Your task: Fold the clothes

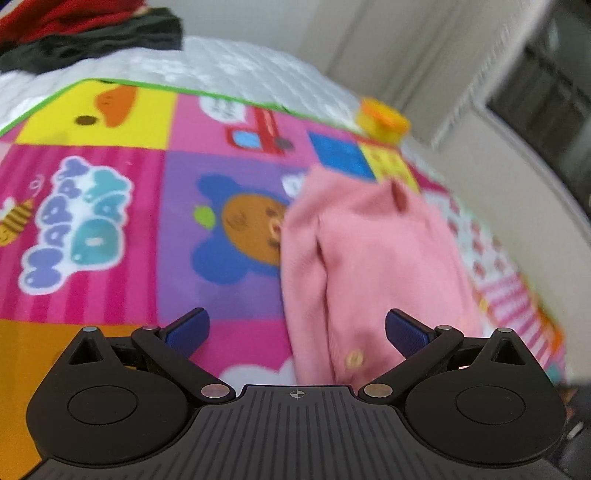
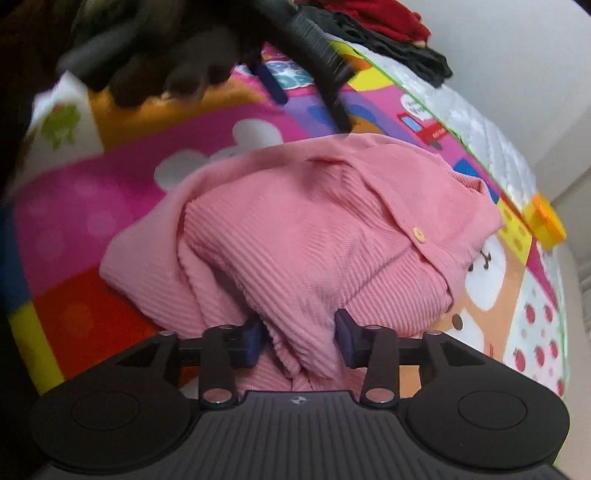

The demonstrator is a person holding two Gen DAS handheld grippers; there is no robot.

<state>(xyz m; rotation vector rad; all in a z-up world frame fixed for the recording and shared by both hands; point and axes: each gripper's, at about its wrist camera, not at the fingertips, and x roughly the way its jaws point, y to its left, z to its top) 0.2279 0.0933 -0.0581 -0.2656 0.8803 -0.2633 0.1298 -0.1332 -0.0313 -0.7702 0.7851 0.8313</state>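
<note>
Pink cardigan lies on the play mat, already gathered into a compact bundle: sides turned in, button strip on top, one button showing. It's a rough fold, not a flat one; layers bulge and the near edge hangs in a loose flap

Right gripper sits low at that near edge. A bunch of ribbed fabric runs between its blue pads, with the jaws partway in. The left pad looks to be touching cloth, but there's a sliver of gap on the right pad side, so I can't tell whether it's actually pinching or just straddling

Left gripper hangs above the mat just beside the cardigan's near corner, jaws spread wide, nothing between them. The left-wrist view is blurred, so detail is poor

Progress call: this garment is most of the way done. What's left looks like one last tuck or smoothing of the near flap, then setting it aside

Dark and red clothes are heaped on the white quilt at the far edge, beyond the mat. They look unfolded, so the overall job is likely far from over. An orange-and-yellow toy sits at the mat's corner, clear of the work
</note>
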